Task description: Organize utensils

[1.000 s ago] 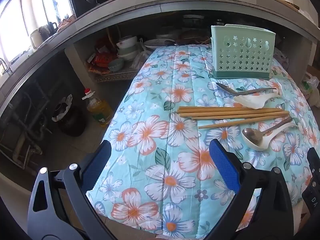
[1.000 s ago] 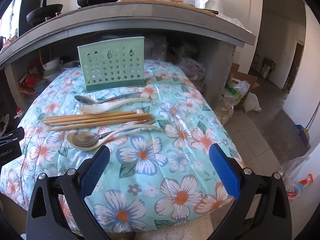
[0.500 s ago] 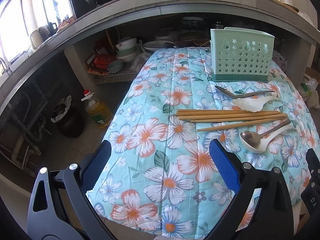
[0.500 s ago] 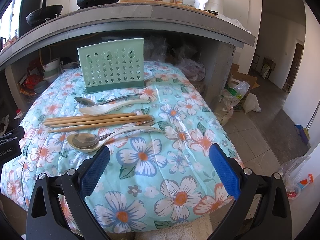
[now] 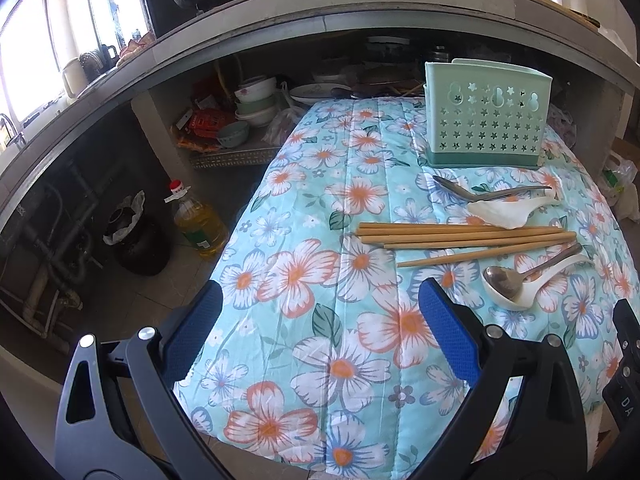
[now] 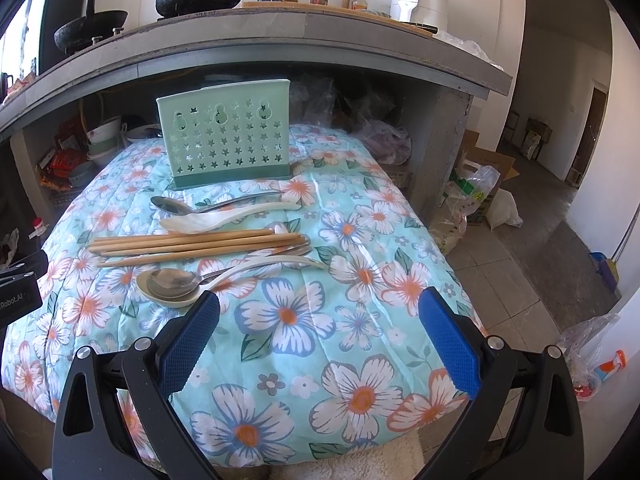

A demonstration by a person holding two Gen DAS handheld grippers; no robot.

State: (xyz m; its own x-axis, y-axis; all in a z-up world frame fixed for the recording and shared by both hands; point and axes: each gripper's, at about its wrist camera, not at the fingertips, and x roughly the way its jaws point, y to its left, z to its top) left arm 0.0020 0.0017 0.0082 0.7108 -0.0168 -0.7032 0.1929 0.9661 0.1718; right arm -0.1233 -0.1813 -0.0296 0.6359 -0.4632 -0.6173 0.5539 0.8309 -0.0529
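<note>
A mint-green perforated utensil holder (image 5: 486, 116) (image 6: 228, 138) stands upright at the far end of the flowered cloth (image 5: 320, 320) (image 6: 304, 320). In front of it lie a metal spoon (image 5: 480, 192) (image 6: 200, 206), a white ceramic spoon (image 5: 504, 214) (image 6: 216, 218), several wooden chopsticks (image 5: 460, 236) (image 6: 192, 244), and a metal spoon resting in a second white spoon (image 5: 516, 284) (image 6: 176, 284). My left gripper (image 5: 316, 332) is open and empty, hovering over the near left of the cloth. My right gripper (image 6: 316, 336) is open and empty, over the near edge.
A concrete counter with pots overhangs the far side. Bowls and plates (image 5: 256, 104) sit on the shelf under it. An oil bottle (image 5: 198, 220) and a black bin (image 5: 136, 240) stand on the floor to the left. Bags and boxes (image 6: 476, 192) lie on the right.
Both grippers have stayed open. The left view has drifted slightly, so the utensils sit a little lower and further left; the right view has barely shifted.
</note>
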